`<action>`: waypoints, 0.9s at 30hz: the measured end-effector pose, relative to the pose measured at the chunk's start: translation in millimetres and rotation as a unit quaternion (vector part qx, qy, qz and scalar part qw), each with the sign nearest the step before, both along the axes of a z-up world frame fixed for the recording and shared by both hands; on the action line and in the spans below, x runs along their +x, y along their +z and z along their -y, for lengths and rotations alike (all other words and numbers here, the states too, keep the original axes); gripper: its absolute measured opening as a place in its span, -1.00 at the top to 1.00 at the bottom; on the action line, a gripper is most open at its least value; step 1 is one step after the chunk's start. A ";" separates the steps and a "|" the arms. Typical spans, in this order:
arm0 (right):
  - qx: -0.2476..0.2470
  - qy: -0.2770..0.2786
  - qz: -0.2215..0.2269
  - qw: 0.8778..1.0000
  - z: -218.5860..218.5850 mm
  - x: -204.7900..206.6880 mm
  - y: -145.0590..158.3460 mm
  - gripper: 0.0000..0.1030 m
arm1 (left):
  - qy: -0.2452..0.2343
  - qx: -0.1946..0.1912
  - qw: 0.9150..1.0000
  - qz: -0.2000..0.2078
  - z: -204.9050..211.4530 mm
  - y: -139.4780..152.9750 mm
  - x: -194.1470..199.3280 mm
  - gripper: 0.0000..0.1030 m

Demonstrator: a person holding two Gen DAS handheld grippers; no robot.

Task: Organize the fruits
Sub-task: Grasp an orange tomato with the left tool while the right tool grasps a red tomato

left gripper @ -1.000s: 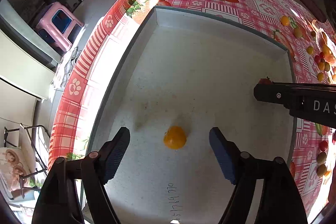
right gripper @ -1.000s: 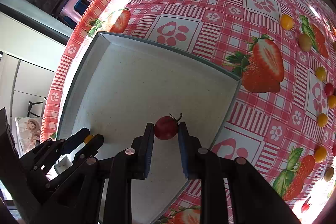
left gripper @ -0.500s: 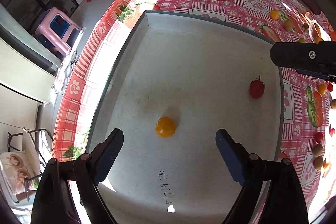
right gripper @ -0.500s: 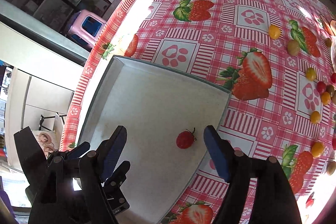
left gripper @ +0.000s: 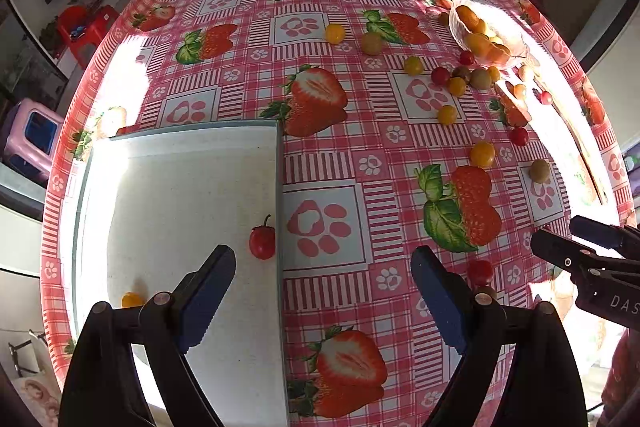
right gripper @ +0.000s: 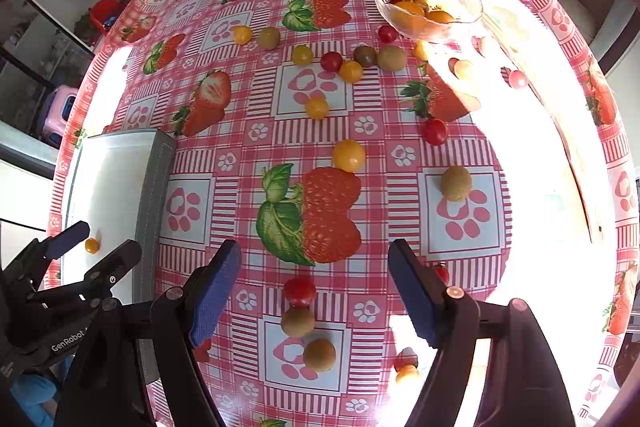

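A white tray [left gripper: 180,147] lies at the table's left, holding a red cherry tomato [left gripper: 262,242] near its right wall and a small yellow tomato [left gripper: 132,299] lower left. My left gripper [left gripper: 324,303] hangs open and empty over the tray's right wall. My right gripper [right gripper: 314,291] is open too, above the cloth, with a red tomato [right gripper: 299,291] and two greenish-brown ones [right gripper: 298,321] lying on the table below its gap. Several more red, yellow and green tomatoes [right gripper: 349,155] are scattered over the strawberry-print tablecloth.
A glass bowl [right gripper: 428,7] of oranges stands at the far right, in strong glare. In the right wrist view the tray [right gripper: 154,187] and the left gripper [right gripper: 94,247] show at the left. Stools and furniture stand beyond the table's left edge.
The right gripper let go of the red tomato in the tray and opened. Both grippers then swung right, off the tray toward the scattered fruit on the cloth.
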State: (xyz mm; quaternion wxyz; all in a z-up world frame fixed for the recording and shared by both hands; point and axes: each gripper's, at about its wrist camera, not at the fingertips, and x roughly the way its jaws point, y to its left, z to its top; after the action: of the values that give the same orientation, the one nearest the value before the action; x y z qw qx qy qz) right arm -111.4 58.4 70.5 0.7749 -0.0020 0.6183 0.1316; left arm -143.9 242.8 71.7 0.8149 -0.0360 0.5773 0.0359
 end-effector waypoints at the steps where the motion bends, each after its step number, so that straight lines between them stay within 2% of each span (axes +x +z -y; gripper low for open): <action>1: -0.009 -0.011 -0.005 1.000 12.3 -1.9 -5.6 -0.54 | -0.011 -0.003 1.000 0.001 11.6 -0.6 5.9 -0.75; 6: -0.024 -0.047 -0.021 0.998 56.0 -14.5 -25.2 -0.54 | -0.052 -0.004 0.999 0.005 58.5 -11.8 34.3 -0.75; 14: -0.015 -0.035 -0.010 0.999 61.6 -15.1 -38.8 -0.52 | -0.076 -0.009 0.997 -0.006 101.2 -44.2 74.1 -0.75; 19: -0.010 -0.018 -0.007 1.000 56.5 -8.1 -45.1 -0.28 | -0.081 -0.008 0.997 -0.010 114.0 -55.6 87.5 -0.74; 20: -0.008 -0.018 -0.008 1.000 56.5 -6.9 -46.2 -0.22 | -0.081 -0.008 0.997 -0.011 115.7 -56.8 89.5 -0.68; 21: -0.008 -0.018 -0.007 1.000 56.4 -6.5 -46.7 -0.21 | -0.081 -0.008 0.997 -0.014 117.0 -58.2 91.5 -0.48; 24: -0.013 -0.014 -0.001 1.000 55.4 -6.7 -46.8 -0.12 | -0.083 -0.001 0.997 -0.009 121.3 -58.2 95.3 -0.48; 27: -0.023 -0.005 0.004 1.000 53.0 -8.2 -48.0 0.01 | -0.087 0.002 0.996 -0.004 124.5 -57.1 96.0 -0.30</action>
State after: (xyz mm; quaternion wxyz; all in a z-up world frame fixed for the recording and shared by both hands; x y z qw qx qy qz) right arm -119.6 5.4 22.5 0.7775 -0.0169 0.6183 0.1134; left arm -47.9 118.3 14.6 0.8128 0.0163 0.5814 -0.0334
